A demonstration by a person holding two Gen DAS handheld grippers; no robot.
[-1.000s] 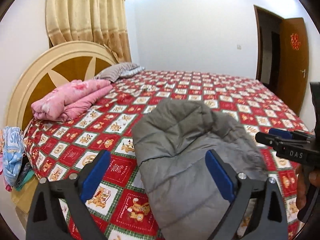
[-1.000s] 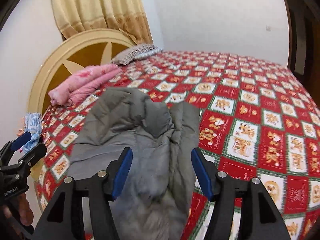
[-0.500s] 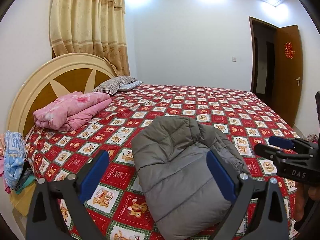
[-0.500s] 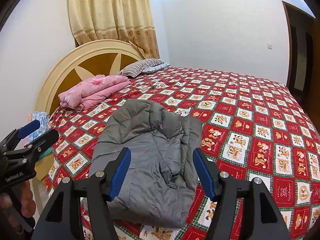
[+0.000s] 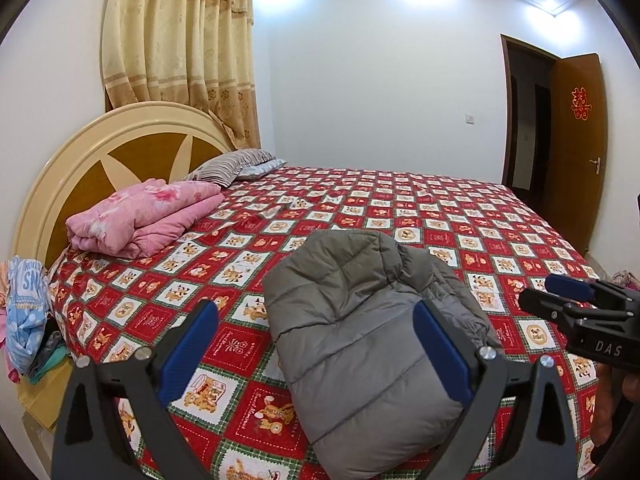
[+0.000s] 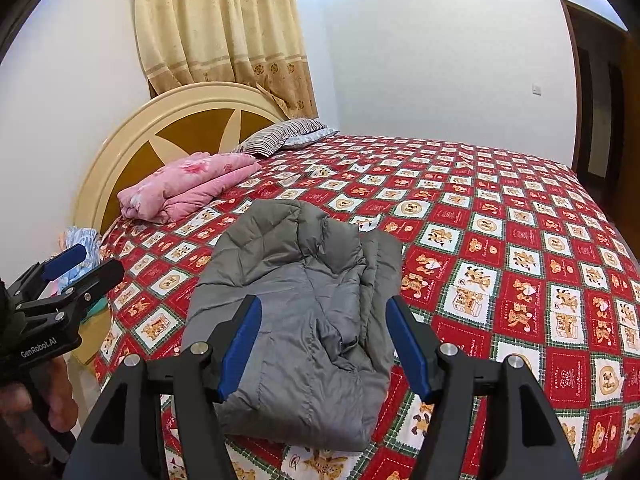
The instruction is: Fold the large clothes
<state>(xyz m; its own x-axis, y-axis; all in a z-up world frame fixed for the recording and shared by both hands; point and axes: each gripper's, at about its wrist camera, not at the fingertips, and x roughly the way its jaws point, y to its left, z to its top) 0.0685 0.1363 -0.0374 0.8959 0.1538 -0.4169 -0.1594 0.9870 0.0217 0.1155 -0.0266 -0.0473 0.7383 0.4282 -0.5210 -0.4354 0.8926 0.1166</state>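
Observation:
A grey quilted puffer jacket [image 5: 360, 340] lies folded into a compact bundle near the front edge of the bed; it also shows in the right wrist view [image 6: 296, 312]. My left gripper [image 5: 316, 352] is open and empty, held back above the bed's front edge. My right gripper [image 6: 324, 348] is open and empty, also held back from the jacket. Each gripper shows at the edge of the other's view: the right gripper [image 5: 568, 296] and the left gripper [image 6: 76, 268]. Neither touches the jacket.
The bed [image 5: 460, 216] has a red patterned bedspread. A folded pink blanket [image 5: 148, 216] and a striped pillow [image 5: 236, 164] lie by the round headboard [image 5: 100, 160]. Clothes [image 5: 28, 312] pile on a stand at the left. An open wooden door [image 5: 576, 140] stands at the right.
Both grippers have pulled back and up from the jacket, so it looks smaller and farther. The jacket itself has not moved.

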